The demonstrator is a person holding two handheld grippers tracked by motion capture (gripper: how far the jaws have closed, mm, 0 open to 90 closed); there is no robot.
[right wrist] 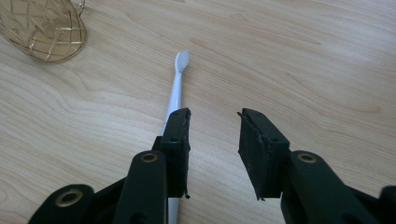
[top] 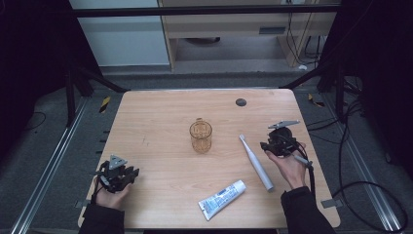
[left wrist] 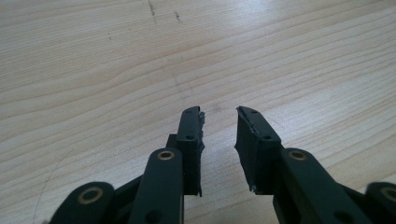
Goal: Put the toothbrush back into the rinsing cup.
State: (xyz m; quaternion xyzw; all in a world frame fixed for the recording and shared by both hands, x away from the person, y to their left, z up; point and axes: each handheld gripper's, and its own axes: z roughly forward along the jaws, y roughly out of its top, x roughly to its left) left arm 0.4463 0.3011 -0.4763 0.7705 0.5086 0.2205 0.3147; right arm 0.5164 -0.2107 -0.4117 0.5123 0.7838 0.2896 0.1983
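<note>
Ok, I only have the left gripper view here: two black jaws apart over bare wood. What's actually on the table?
Observer: A white toothbrush lies flat by the right gripper, its brush head pointing away from the person.
Operator: Is that gripper holding it?
Observer: No. Its jaws stand apart with nothing between them, and the handle runs behind one jaw in the right gripper view.
Operator: Anything else out there?
Observer: An amber cup stands upright mid-table, with a toothpaste tube lying nearer the person.

Lab: framed test table (top: 160,146), floor cables (top: 360,161).
</note>
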